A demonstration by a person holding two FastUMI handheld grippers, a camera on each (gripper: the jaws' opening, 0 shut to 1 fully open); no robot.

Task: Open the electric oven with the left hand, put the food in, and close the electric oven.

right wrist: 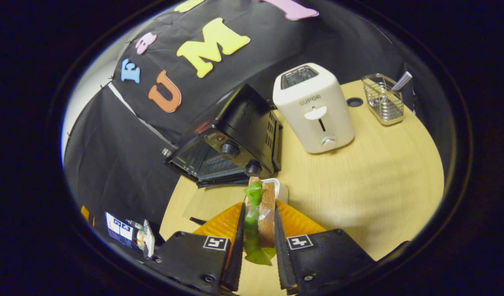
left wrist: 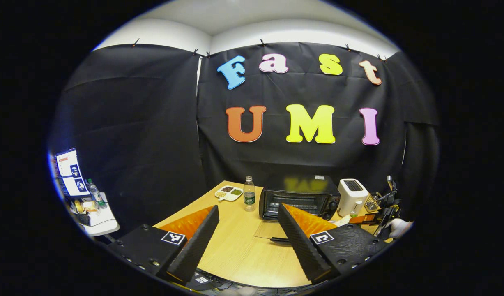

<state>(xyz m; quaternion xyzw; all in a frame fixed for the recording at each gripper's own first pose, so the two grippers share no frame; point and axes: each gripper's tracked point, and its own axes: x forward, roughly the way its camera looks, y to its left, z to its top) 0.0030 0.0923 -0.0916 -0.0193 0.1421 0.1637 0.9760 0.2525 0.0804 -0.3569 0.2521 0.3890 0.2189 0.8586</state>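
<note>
Sandwich (right wrist: 261,213) is clamped upright between both fingers of my right gripper (right wrist: 258,242), bread slice on one side, green leaf on the other, leaf hanging out below the grip. Held on edge like this so it can slide flat-on into the oven mouth without spilling, I reckon.

Oven (left wrist: 299,197) sits toward the table's (left wrist: 235,255) far edge, against the cloth wall. Door is down: its glass lies flat on the table in front of the opening, handle nearest me. In the right gripper view the oven (right wrist: 231,142) is just ahead and to the left of the sandwich, apart from it.

My left gripper (left wrist: 247,234) is wide open, holding nothing, hovering back from the lowered door, aimed at it.

White toaster (left wrist: 351,195) stands just beside the oven; bottle (left wrist: 249,193) and divided dish (left wrist: 228,193) on its other side.

Judgement: door step done, food not yet in.
</note>
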